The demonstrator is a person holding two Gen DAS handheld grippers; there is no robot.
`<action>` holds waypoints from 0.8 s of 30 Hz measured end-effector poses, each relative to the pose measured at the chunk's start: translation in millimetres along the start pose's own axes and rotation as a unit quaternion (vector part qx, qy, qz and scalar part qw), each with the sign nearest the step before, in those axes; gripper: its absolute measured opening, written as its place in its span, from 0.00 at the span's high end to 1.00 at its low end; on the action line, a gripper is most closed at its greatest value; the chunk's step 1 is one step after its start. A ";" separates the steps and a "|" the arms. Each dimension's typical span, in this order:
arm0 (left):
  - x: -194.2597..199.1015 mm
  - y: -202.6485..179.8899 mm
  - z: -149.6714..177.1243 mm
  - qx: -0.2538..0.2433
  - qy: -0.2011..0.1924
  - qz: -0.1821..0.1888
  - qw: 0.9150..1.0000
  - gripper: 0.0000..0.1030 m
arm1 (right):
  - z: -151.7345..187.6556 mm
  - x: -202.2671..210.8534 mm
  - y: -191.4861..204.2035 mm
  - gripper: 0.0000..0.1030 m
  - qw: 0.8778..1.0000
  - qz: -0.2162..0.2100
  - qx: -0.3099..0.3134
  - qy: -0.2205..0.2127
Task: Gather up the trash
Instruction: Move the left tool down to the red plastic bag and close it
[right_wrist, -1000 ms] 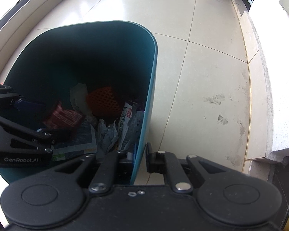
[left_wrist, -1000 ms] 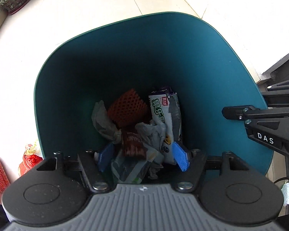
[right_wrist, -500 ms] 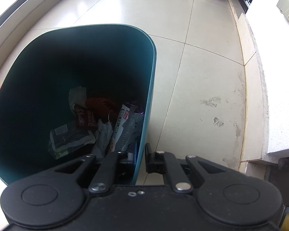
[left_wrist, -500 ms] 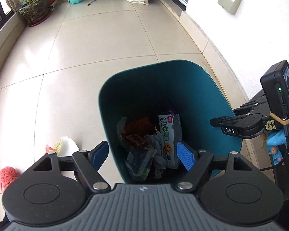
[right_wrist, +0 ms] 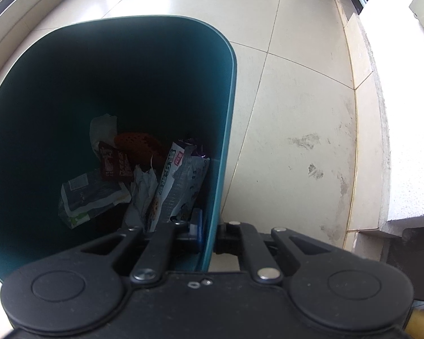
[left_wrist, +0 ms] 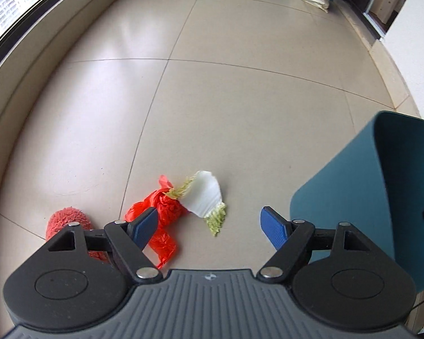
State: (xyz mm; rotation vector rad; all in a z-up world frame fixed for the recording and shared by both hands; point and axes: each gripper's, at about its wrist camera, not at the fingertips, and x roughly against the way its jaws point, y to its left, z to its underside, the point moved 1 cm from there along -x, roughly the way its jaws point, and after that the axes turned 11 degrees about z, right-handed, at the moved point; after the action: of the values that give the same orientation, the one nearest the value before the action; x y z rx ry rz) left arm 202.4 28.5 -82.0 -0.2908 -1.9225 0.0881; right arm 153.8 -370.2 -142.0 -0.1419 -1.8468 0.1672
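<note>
Left gripper (left_wrist: 209, 226): blue pads spread wide, empty; swung off the bin interior seen a half-second ago, now over floor.
Crumpled red plastic bag (left_wrist: 162, 220): glossy, just ahead of left pad, touching white-and-green cabbage leaf (left_wrist: 205, 199) lying between the pads' lines.
Fuzzy red slipper (left_wrist: 66, 221): far left.
Teal plastic bin (right_wrist: 166, 65): smooth, rounded; wrappers (right_wrist: 172, 186) inside.
Right gripper (right_wrist: 209, 233): clamped on bin rim, unchanged.
</note>
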 end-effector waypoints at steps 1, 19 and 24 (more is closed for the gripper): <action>-8.5 12.1 -1.4 0.007 0.003 -0.006 1.000 0.23 | -0.8 -1.0 -1.1 0.95 1.000 -0.002 -0.002 0.001; -201.5 99.9 17.2 0.012 0.149 -0.069 0.986 0.23 | -8.7 -13.5 -3.5 0.94 1.000 -0.010 -0.010 0.020; -221.3 117.3 17.3 0.041 0.150 -0.069 0.985 0.24 | -8.5 -13.3 -5.3 0.94 1.000 -0.018 -0.014 0.022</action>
State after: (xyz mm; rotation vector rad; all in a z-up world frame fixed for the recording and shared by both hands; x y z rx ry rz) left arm 279.5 89.3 -313.1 -0.1065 -1.6302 0.0290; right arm 165.6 -377.5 -151.2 -0.1308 -1.8081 0.1120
